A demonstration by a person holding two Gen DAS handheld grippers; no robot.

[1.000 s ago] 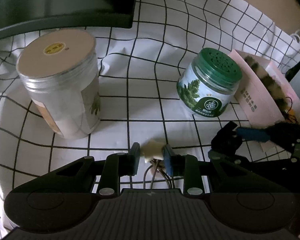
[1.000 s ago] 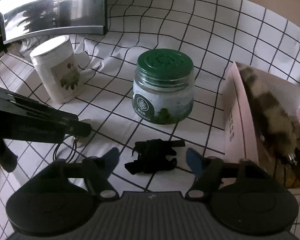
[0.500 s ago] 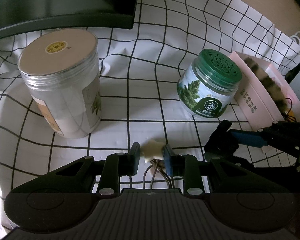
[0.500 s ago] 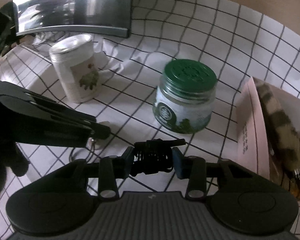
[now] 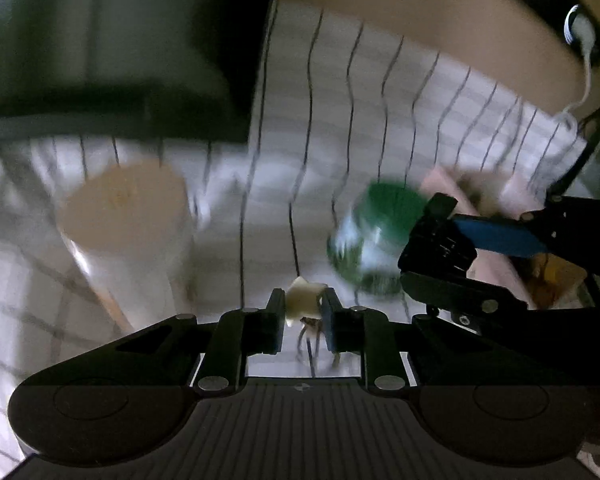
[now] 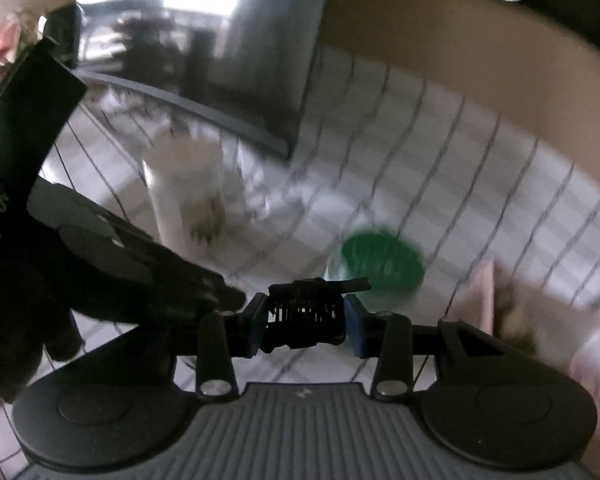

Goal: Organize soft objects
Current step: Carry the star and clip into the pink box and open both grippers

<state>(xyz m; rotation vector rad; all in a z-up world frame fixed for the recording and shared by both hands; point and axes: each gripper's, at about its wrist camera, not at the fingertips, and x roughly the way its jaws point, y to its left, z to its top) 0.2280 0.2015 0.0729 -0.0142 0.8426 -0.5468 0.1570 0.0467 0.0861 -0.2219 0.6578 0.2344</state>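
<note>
A cream charm (image 5: 303, 295) sits pinched as the left fingers (image 5: 275, 320) close on it, a black hair tie (image 6: 305, 312) gripped crosswise in the right gripper (image 6: 305, 322), both left of the pink box (image 6: 540, 312), right one nearer.

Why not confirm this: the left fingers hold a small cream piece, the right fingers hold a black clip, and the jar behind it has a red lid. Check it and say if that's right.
One detail is wrong. The jar's lid is green, not red, as the right wrist view shows. The rest stands: the left gripper is closing on the small cream piece, and the right gripper holds the black clip.
</note>
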